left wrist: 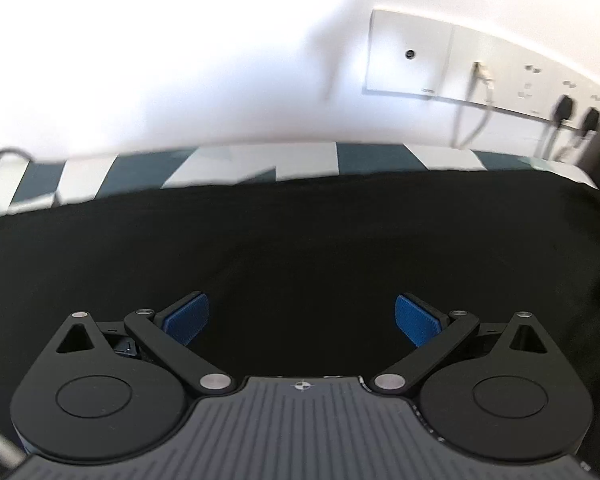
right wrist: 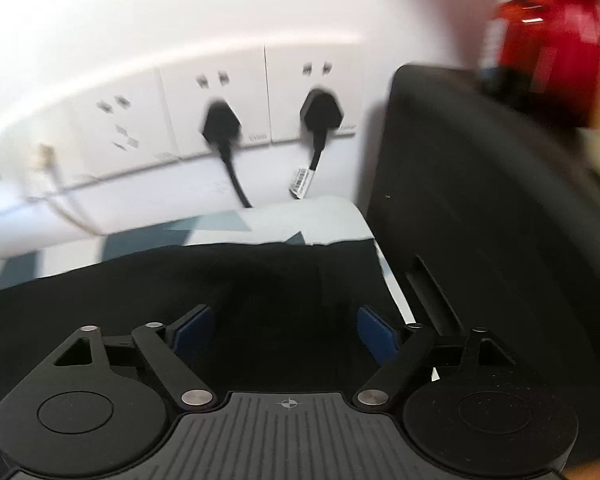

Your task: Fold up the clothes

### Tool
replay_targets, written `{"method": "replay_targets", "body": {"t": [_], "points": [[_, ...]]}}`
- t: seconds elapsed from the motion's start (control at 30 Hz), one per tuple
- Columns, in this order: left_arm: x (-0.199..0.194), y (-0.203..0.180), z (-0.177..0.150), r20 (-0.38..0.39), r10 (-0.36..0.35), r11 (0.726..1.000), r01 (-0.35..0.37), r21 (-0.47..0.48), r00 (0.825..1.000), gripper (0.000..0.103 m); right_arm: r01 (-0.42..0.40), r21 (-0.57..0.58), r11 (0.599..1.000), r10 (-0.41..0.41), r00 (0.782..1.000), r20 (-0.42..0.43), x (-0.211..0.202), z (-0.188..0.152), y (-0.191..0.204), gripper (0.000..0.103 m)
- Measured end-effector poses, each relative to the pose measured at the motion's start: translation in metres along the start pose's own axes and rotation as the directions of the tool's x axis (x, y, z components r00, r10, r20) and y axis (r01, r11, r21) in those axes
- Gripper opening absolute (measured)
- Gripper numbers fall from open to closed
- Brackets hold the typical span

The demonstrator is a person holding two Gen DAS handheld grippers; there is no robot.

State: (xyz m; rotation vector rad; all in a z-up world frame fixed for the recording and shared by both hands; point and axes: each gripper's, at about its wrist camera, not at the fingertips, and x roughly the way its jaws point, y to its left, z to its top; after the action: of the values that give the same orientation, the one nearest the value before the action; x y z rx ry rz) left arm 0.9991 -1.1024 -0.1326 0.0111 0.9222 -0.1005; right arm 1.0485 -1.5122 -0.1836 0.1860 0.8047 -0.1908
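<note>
Black garment (left wrist: 300, 240) lay spread flat across a counter covered in a teal-and-white patterned cloth (left wrist: 227, 164), left tool (left wrist: 302, 322) hovered over it with blue pads spread wide, right tool (right wrist: 285, 330) likewise spread above the garment's right edge, wall sockets (right wrist: 267, 96) behind, black plugs (right wrist: 320, 112) inserted.

A garment (left wrist: 300, 248) lies spread on the patterned cloth (left wrist: 235, 164) under both my grippers. Beyond its far edge stands the wall with a socket panel (right wrist: 259, 100); a bulky case (right wrist: 480, 220) sits to the right.
</note>
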Motion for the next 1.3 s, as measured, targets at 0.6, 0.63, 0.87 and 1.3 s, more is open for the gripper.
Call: {"method": "replay_targets", "body": {"t": [0.6,0.63,0.87,1.3], "points": [[-0.065,-0.018,-0.095,-0.112,-0.159,0.961,0.18,0.208,0.981,0.102,0.044,0.159,0.986,-0.049,0.999,0.024,-0.084,-0.073,0.02,0.08],[-0.063,-0.008,-0.099,-0.127,-0.12,0.967,0.145,0.208,0.985,0.102,0.063,0.167,0.984,-0.064,0.998,-0.002,-0.071,-0.066,0.027,0.08],[-0.066,0.059,-0.126,-0.197,-0.019,0.989,0.048,0.142,0.98,0.102,0.234,0.033,0.972,-0.23,0.968,-0.1,-0.013,-0.061,0.065,0.061],[-0.065,0.073,-0.131,-0.229,-0.062,0.975,0.108,0.194,0.971,0.102,0.102,0.43,0.897,-0.103,0.994,-0.02,-0.141,-0.124,-0.031,0.02]]}}
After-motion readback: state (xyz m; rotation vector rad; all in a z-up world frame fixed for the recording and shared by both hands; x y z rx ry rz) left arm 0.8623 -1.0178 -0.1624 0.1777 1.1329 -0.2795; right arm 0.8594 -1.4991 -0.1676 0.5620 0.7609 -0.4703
